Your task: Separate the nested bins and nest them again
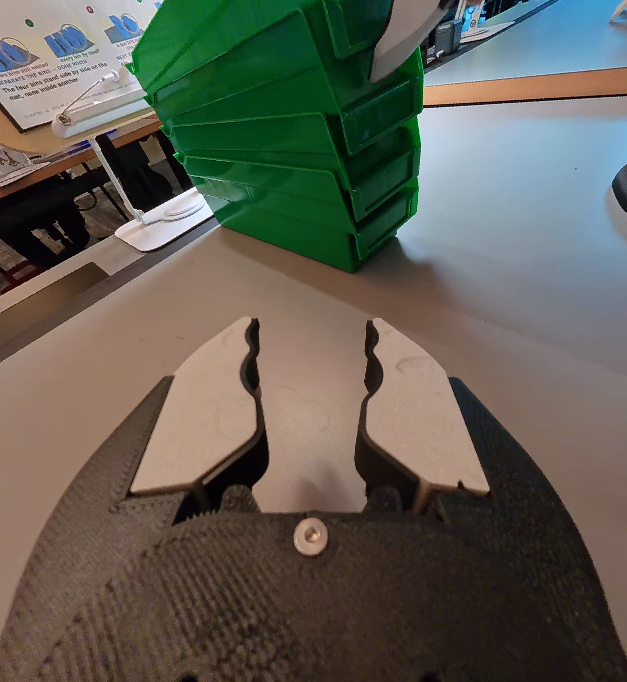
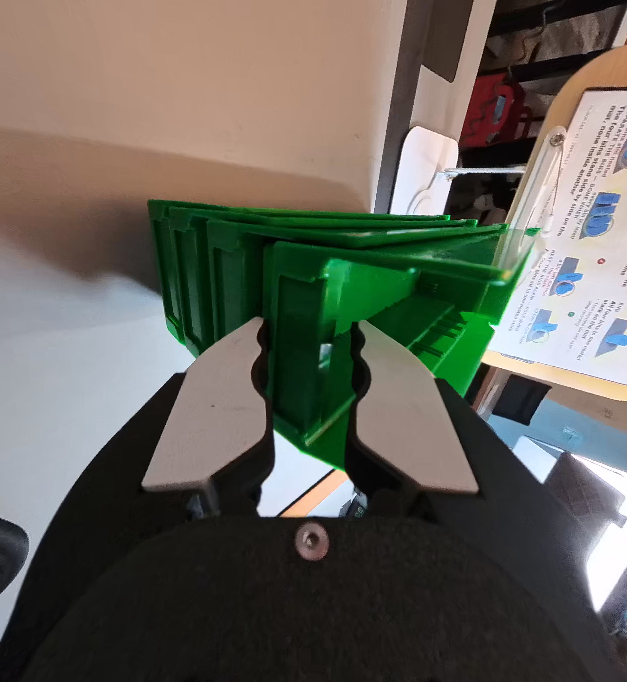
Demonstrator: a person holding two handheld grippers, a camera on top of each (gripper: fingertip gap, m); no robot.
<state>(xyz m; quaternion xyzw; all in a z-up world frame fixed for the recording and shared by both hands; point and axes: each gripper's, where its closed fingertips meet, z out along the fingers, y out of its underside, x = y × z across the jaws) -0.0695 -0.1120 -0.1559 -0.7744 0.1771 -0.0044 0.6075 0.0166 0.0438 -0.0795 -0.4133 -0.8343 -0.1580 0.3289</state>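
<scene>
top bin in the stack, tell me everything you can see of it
The top bin is bright green, glossy plastic, open-fronted with a raised front lip and a recessed label slot. It sits nested in the bins below, tilted a little off them, on the grey table. The right gripper has its fingers either side of the bin's front lip, closed on it. The left gripper is open, short of the stack and apart from it.

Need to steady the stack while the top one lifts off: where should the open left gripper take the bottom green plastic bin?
Probably the bottom green plastic bin's front lip, approached level from the front. That raised label-slot edge juts out and looks thin enough for the open left gripper. The right gripper already straddles the top bin's front wall.
</scene>
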